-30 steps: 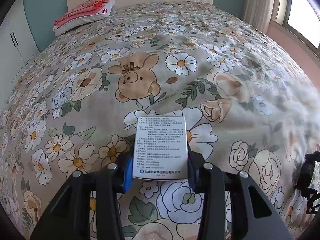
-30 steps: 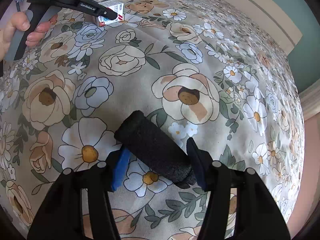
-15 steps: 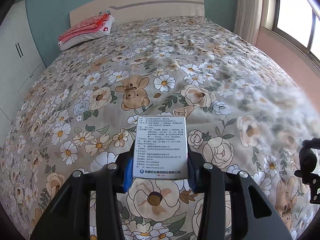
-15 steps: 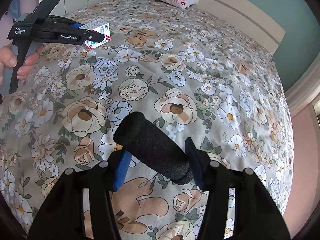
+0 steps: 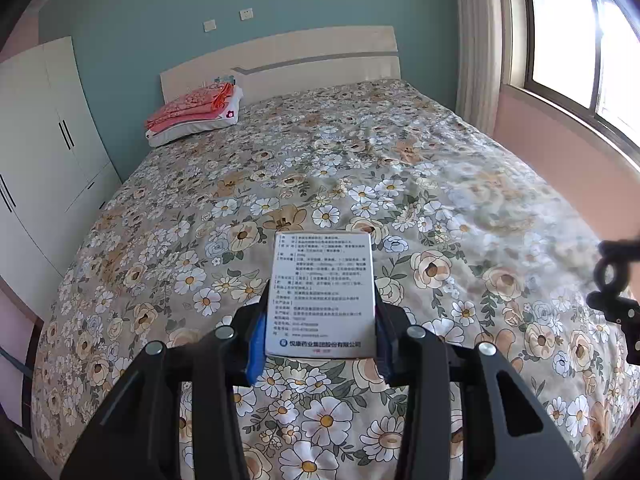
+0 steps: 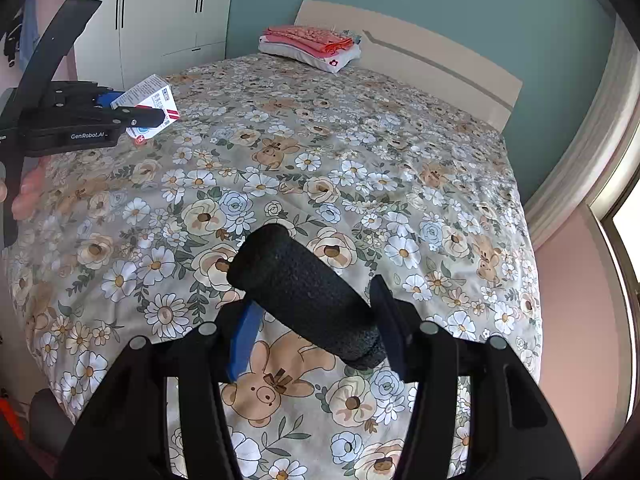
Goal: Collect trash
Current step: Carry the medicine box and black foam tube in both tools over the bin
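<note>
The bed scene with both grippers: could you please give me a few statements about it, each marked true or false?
1. The left gripper holds a white box with printed text. True.
2. The right gripper holds a red bottle. False: it holds a black foam cylinder.
3. Folded pink cloth lies on a pillow near the headboard. True.
4. The bedspread is plain blue. False: it is floral with bear prints.
5. A wardrobe stands beside the bed. True.
</note>
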Available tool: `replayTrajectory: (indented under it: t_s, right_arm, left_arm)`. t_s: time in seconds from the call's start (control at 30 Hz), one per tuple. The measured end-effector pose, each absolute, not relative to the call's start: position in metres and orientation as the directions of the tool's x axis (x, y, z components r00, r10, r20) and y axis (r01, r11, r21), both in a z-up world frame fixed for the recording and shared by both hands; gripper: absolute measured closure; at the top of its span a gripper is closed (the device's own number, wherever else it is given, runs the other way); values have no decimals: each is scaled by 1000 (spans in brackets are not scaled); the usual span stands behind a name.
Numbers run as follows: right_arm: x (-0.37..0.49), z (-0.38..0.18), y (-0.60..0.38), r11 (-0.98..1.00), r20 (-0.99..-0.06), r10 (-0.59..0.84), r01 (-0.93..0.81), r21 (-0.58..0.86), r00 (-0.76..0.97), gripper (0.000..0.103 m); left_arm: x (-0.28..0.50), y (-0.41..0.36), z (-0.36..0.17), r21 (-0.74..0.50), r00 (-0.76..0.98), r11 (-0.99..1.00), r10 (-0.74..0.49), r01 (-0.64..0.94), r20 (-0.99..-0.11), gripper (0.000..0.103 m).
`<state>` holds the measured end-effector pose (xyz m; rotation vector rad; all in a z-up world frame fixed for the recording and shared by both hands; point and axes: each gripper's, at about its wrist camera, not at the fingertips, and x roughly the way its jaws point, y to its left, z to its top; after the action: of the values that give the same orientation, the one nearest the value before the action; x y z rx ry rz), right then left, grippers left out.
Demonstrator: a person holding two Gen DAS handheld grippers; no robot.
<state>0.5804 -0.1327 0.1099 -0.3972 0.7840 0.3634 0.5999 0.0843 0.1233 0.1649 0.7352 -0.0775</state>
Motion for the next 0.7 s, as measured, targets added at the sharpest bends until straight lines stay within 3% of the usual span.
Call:
replayTrajectory:
  t_s: [0.37, 0.7]
  right_arm:
    - [465, 223, -146, 892, -621, 244, -423, -158, 745, 49]
    - [341, 290, -148, 892, -533, 315, -437, -116, 785, 49]
  left_arm:
    - [449, 67, 239, 148, 828, 980, -29, 135, -561, 59]
    - [327, 65, 283, 147, 860, 982, -30, 122, -510, 59]
